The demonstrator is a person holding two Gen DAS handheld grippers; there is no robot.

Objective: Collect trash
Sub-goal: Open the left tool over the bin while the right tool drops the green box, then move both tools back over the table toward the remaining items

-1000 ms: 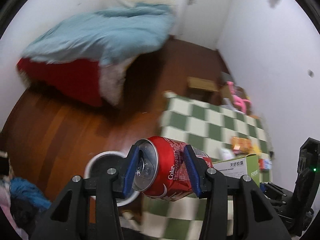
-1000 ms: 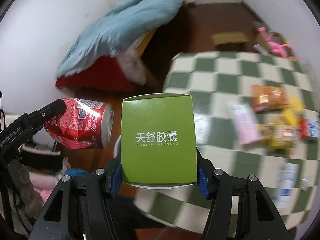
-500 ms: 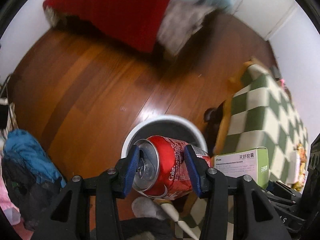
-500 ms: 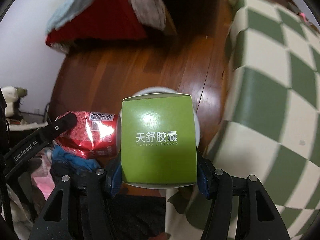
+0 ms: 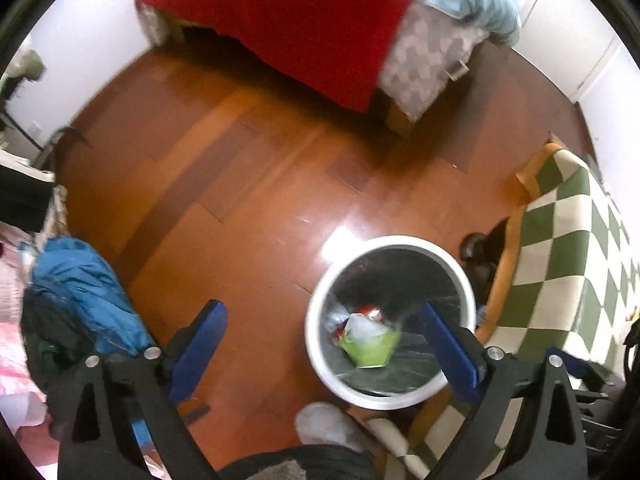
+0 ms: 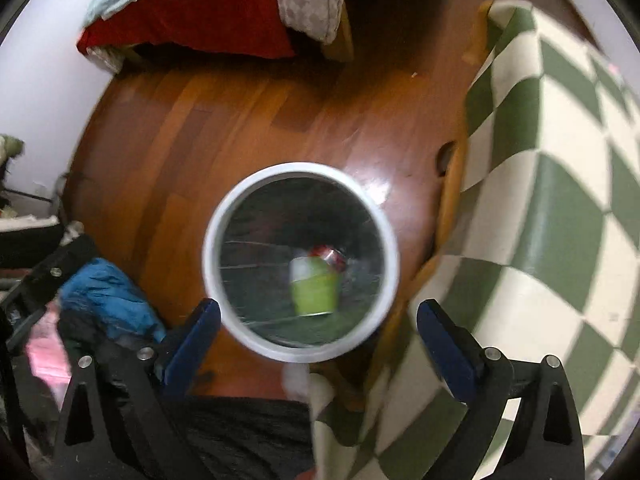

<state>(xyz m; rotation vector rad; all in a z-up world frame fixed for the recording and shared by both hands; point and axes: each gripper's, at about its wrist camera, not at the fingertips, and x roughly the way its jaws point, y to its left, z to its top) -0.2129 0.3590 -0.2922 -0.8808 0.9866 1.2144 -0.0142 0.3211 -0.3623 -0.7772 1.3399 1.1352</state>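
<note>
Left hand-held gripper (image 5: 322, 344), right hand-held gripper (image 6: 318, 338): black frames, blue pads, silver screws.

Glossy reddish wooden floor (image 5: 248, 184) catching glare, white walls (image 5: 80, 40) all round, a bed (image 5: 304, 32) draped in red (pale blue quilt on top), green-checked tablecloth (image 6: 560, 184) at right.
</note>
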